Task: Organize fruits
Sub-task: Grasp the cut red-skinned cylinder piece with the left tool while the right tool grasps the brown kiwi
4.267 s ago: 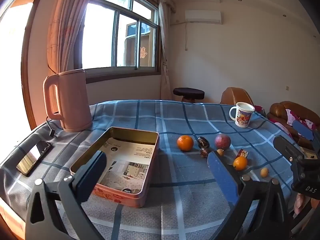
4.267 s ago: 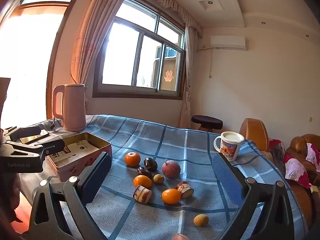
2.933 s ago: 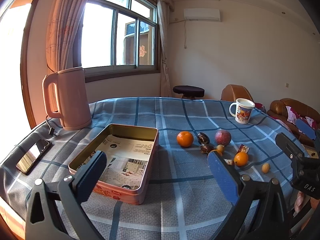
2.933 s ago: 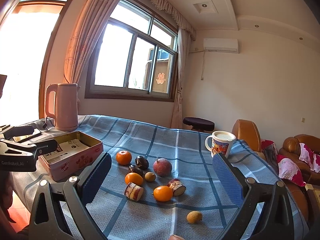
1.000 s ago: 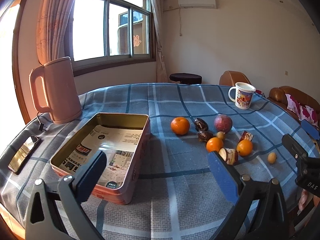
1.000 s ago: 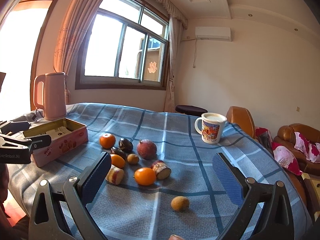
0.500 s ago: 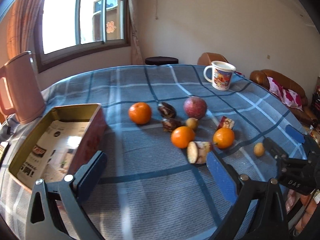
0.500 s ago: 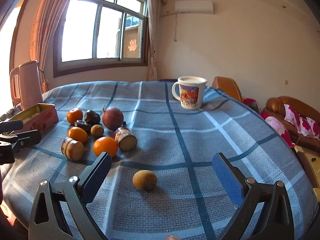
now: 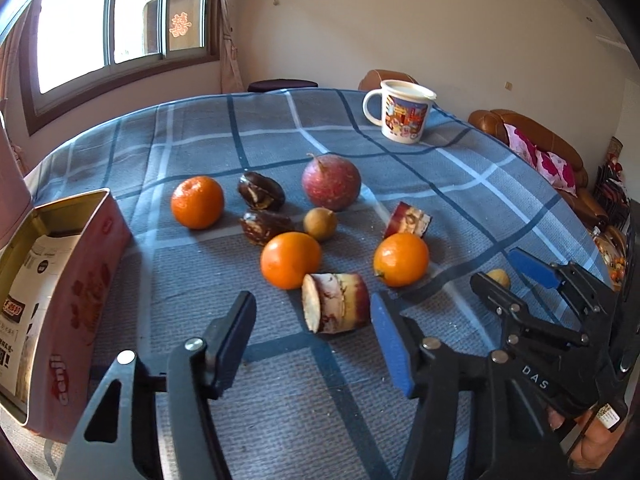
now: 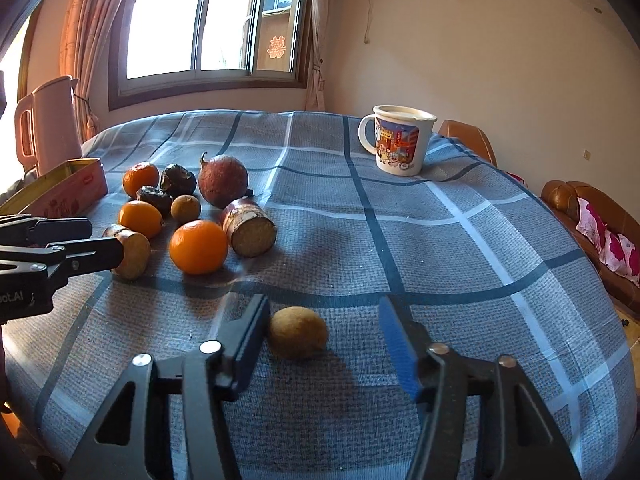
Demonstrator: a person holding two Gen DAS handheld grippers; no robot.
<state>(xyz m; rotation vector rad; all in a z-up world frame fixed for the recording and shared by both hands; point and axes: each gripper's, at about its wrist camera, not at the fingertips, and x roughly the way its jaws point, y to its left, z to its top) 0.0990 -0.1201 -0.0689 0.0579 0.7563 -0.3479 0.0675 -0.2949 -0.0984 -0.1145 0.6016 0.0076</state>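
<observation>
Several fruits lie on the blue plaid tablecloth: oranges, a red round fruit, dark wrinkled fruits and cut sugarcane pieces. My left gripper is open, with the near sugarcane piece just ahead between its jaws. My right gripper is open around a small yellow-brown fruit, which rests on the cloth close to the left finger. The open pink tin stands at the left.
A printed white mug stands at the back of the table. A pink kettle stands far left behind the tin. The table edge curves off at the right, with a brown sofa beyond.
Both grippers have moved forward and down toward the fruit. The left now frames the sugarcane piece and the right now straddles the small yellow-brown fruit. Both stay open.
</observation>
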